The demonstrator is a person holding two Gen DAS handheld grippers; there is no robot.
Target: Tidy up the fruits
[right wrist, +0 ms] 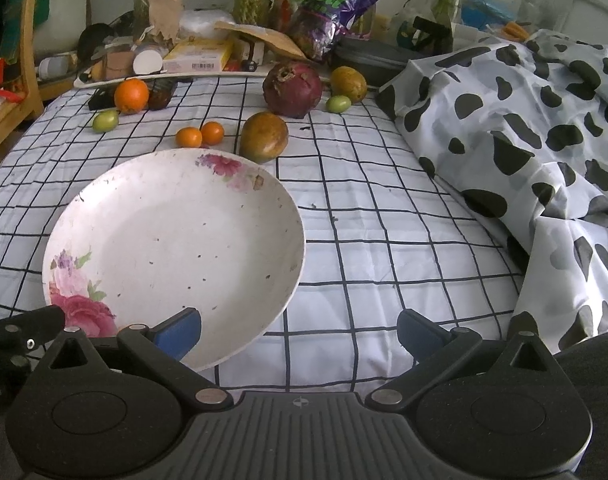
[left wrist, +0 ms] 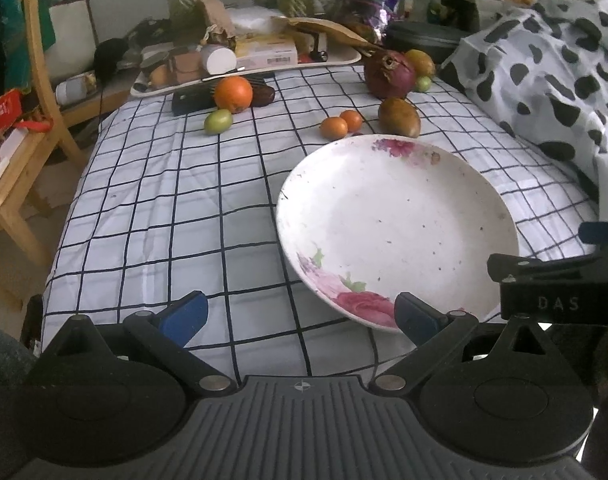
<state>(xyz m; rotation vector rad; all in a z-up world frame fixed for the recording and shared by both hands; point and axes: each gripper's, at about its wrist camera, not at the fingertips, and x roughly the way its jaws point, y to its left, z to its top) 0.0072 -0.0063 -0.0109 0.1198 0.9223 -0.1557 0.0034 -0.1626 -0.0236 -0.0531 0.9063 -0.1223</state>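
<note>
Both tongs released: left gripper, right gripper. Floral plate bare. Take the mango straight ahead first, gripping across its width.

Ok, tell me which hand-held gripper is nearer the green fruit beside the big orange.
Left. The left hand-held gripper faces the green fruit almost straight ahead; the right hand-held gripper sits farther right, beyond the plate.

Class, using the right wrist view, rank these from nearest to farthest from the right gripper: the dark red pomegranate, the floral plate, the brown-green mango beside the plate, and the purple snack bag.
1. Floral plate: just ahead of the right gripper, to its left.
2. Brown-green mango: just past the plate's far rim.
3. Dark red pomegranate: behind the mango.
4. Purple snack bag: in the clutter at the back.
</note>
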